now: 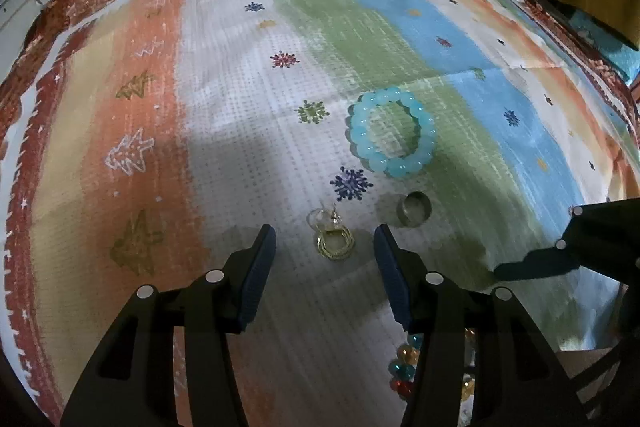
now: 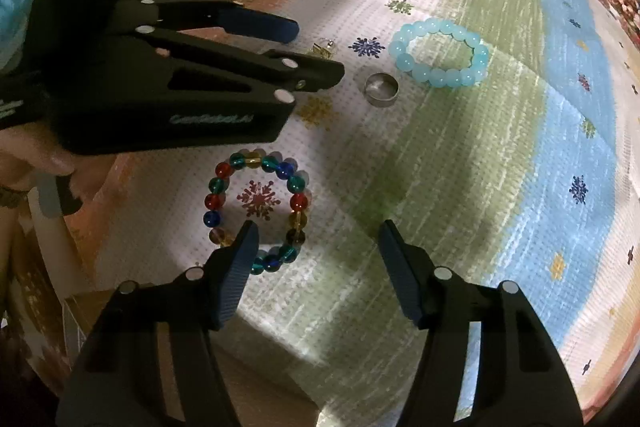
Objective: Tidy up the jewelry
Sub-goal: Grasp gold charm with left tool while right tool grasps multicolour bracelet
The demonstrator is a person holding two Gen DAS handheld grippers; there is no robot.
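A gold hoop earring (image 1: 334, 241) lies on the patterned cloth between the open fingers of my left gripper (image 1: 325, 237). A silver ring (image 1: 414, 209) lies just right of it, and a pale blue bead bracelet (image 1: 390, 131) lies beyond. In the right wrist view my right gripper (image 2: 316, 231) is open and empty, its left finger over the edge of a multicolour bead bracelet (image 2: 258, 211). The silver ring (image 2: 382, 89), the blue bracelet (image 2: 438, 53) and the left gripper (image 2: 316, 53) show farther off. The earring (image 2: 323, 47) peeks out behind the left gripper.
A striped cloth (image 1: 224, 131) with snowflake and tree prints and a red floral border covers the table. A brown box (image 2: 76, 311) sits at the table's near left edge. A hand (image 2: 36, 155) holds the left gripper.
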